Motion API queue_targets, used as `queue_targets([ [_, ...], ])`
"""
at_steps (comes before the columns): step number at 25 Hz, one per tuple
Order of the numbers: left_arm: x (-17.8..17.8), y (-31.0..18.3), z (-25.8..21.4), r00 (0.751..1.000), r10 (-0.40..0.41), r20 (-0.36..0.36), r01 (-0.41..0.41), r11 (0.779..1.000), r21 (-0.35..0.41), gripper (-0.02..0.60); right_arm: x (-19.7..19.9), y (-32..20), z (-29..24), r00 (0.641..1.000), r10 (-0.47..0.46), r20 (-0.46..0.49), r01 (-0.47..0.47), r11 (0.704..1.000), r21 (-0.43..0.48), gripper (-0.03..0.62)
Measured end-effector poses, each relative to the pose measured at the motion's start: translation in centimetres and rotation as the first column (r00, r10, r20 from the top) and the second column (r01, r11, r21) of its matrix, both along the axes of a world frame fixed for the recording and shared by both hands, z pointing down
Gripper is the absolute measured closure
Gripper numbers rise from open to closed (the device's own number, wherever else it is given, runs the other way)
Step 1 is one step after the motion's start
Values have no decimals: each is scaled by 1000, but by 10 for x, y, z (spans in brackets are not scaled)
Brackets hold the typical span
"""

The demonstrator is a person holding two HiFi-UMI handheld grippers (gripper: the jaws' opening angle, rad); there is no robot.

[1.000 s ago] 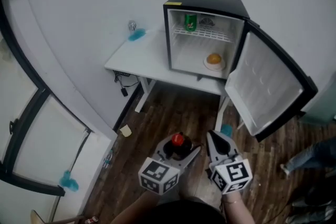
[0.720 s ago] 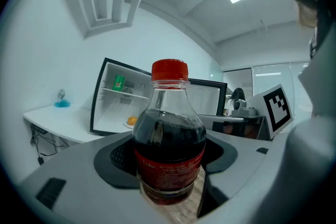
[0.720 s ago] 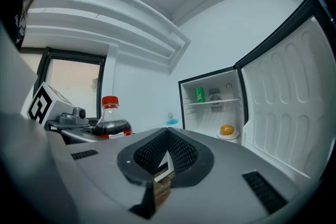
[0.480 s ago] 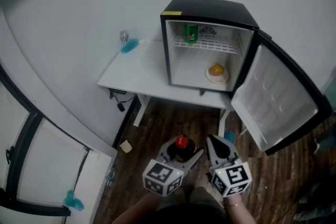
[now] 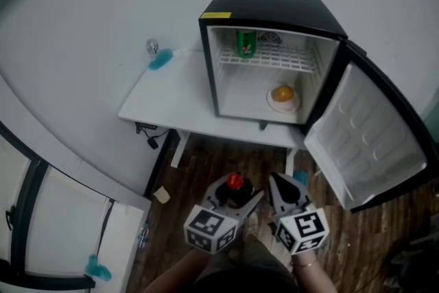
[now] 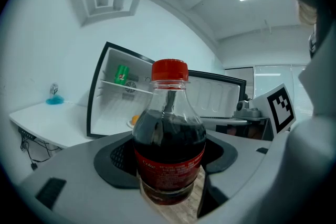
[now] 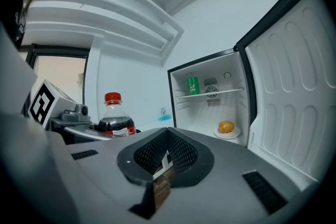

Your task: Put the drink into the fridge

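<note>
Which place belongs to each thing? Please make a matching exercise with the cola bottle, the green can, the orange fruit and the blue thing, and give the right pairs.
Things
1. cola bottle
2. green can
3. orange fruit
4. blue thing

Places
A. on a plate in the bottom of the fridge
B. on the table, left of the fridge
C. between the jaws of the left gripper
D. on the upper wire shelf of the fridge

Pairs: 1-C; 2-D; 3-A; 4-B

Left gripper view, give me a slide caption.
Left gripper holds a cola bottle, facing the open fridge with a green can on its shelf.
</note>
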State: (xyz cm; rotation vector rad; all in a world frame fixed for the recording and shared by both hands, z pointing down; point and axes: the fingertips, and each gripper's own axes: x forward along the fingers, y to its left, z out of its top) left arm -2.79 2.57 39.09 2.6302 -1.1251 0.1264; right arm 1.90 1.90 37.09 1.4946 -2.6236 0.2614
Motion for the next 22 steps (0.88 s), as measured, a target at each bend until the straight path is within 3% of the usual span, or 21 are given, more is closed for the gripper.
queue_targets([
  [13,19,-128,8,999,-30,37,29,999,22,264,16,-136,0,1000,-24,-18,25,999,22,586],
  [22,25,-193,12,996,-77,34,76,997,21,264,22,-194,-1,997,-48,-68,49,999,15,586],
])
